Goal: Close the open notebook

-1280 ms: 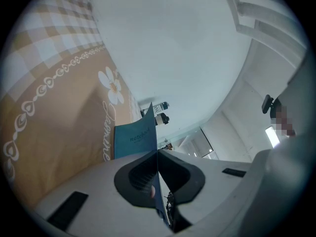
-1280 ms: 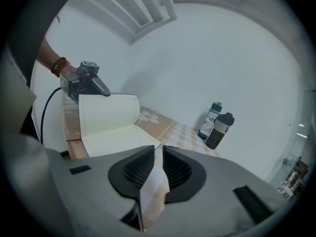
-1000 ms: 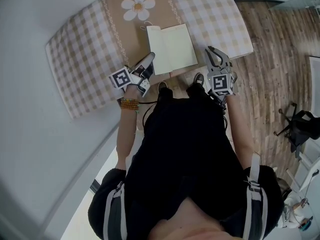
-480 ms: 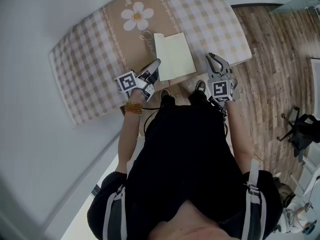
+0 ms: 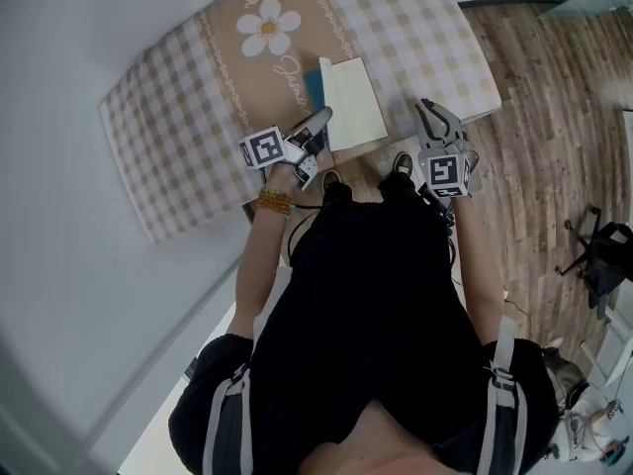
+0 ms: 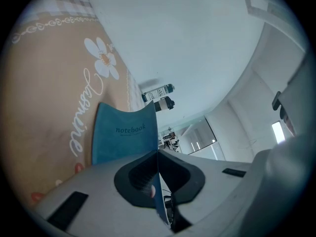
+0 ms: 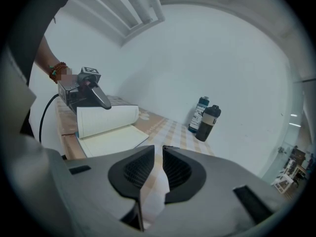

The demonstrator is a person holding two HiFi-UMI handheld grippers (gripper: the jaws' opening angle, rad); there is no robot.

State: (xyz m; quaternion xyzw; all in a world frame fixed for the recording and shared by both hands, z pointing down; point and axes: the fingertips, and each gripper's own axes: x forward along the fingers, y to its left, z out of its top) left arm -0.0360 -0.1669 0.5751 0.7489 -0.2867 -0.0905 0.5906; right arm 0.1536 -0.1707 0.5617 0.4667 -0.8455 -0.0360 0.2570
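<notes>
Notebook (image 5: 354, 107) half-folded on checked tablecloth (image 5: 168, 127), left tool (image 5: 324, 117) clamped on its teal cover (image 6: 121, 132), right tool (image 5: 428, 109) slightly apart, empty.

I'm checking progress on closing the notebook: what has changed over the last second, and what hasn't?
The left gripper, shut on the blue cover, has swung it up off the tablecloth and toward the right-hand page. The notebook has gone from lying flat open to about half closed. The right gripper kept its place to the notebook's right, jaws slightly apart and empty.
</notes>
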